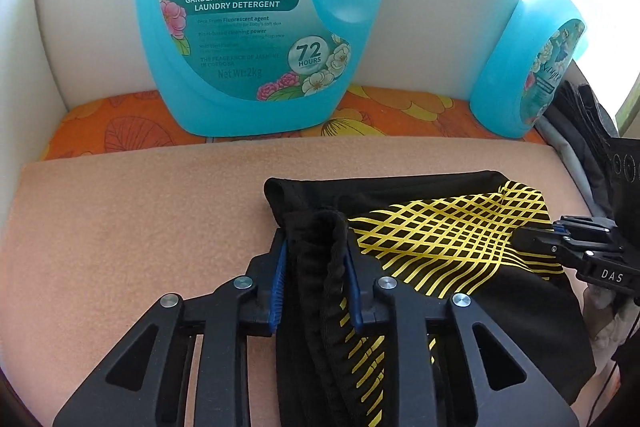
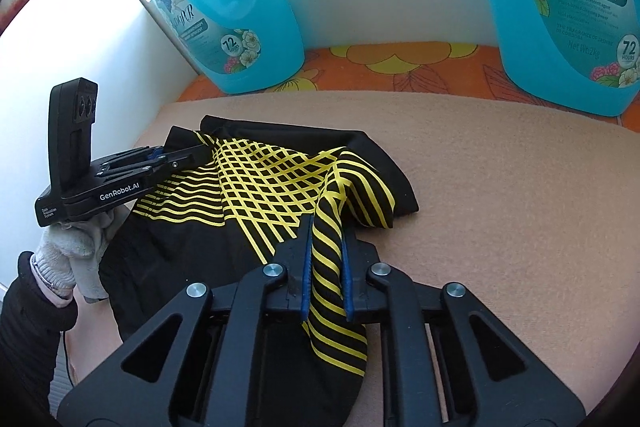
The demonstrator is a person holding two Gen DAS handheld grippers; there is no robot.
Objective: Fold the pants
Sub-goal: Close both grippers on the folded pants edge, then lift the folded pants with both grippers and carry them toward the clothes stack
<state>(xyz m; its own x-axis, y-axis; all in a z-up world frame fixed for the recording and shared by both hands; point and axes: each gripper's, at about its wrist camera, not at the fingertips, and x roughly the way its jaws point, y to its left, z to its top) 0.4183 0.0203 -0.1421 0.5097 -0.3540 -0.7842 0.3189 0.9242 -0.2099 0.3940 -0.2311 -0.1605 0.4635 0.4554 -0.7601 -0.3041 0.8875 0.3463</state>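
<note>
Both grippers pinch the black-and-yellow pants (image 1: 440,239) so a fold can be carried across the peach foam pad (image 1: 120,227): the left gripper (image 1: 316,267) has its jaws closed on the bunched black waistband, the right gripper (image 2: 326,267) has its jaws closed on a striped fabric edge. The rest of the garment lies ahead of and between the two sets of jaws, flat on the pad, with two blue laundry detergent bottles (image 1: 248,7) standing well beyond.

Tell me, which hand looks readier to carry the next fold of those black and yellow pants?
Probably right: the right gripper pinches a loose striped flap of the pants, free to lift, while the left gripper pins the bunched waistband.
</note>
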